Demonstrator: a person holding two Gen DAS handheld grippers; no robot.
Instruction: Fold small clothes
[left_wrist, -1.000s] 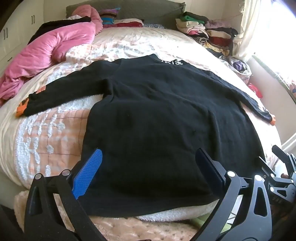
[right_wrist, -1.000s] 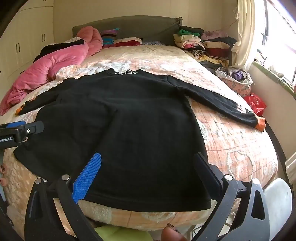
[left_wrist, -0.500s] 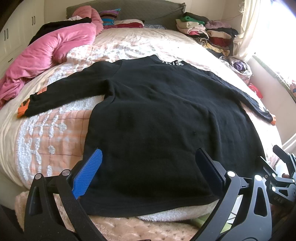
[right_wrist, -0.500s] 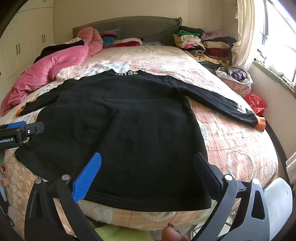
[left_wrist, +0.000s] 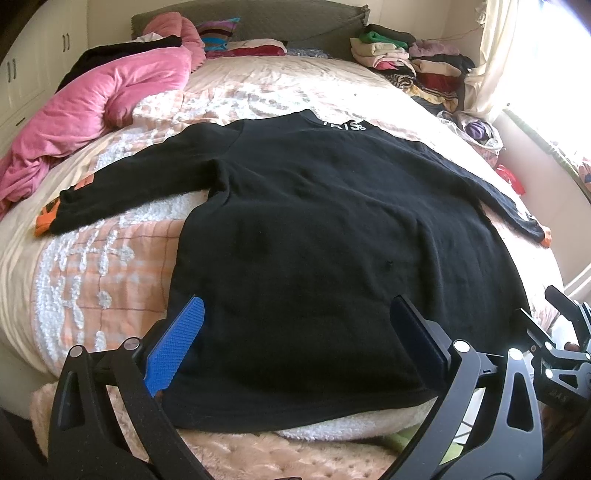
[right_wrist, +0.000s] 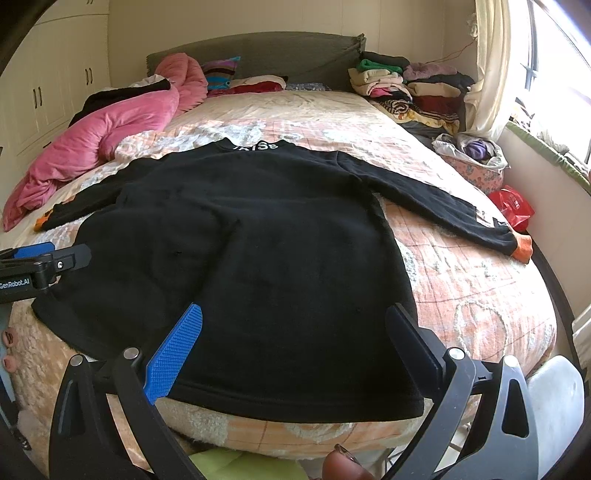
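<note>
A black long-sleeved sweater (left_wrist: 325, 236) (right_wrist: 258, 236) with orange cuffs lies flat on the bed, collar away from me, both sleeves spread out. My left gripper (left_wrist: 297, 314) hovers open over the hem near its left corner, with nothing between its fingers. My right gripper (right_wrist: 293, 319) is open too, above the hem toward the right corner, also holding nothing. In the right wrist view the left gripper (right_wrist: 37, 266) shows at the left edge. The other tool's black frame shows at the right edge of the left wrist view.
A pink quilt (left_wrist: 92, 110) is heaped at the far left of the bed (right_wrist: 461, 288). Stacks of folded clothes (right_wrist: 413, 88) sit at the far right by the headboard. A basket of laundry (right_wrist: 472, 155) and a red bag (right_wrist: 511, 206) stand beside the bed under the window.
Both grippers have crept slightly forward over the hem. The sweater lies as it did.
</note>
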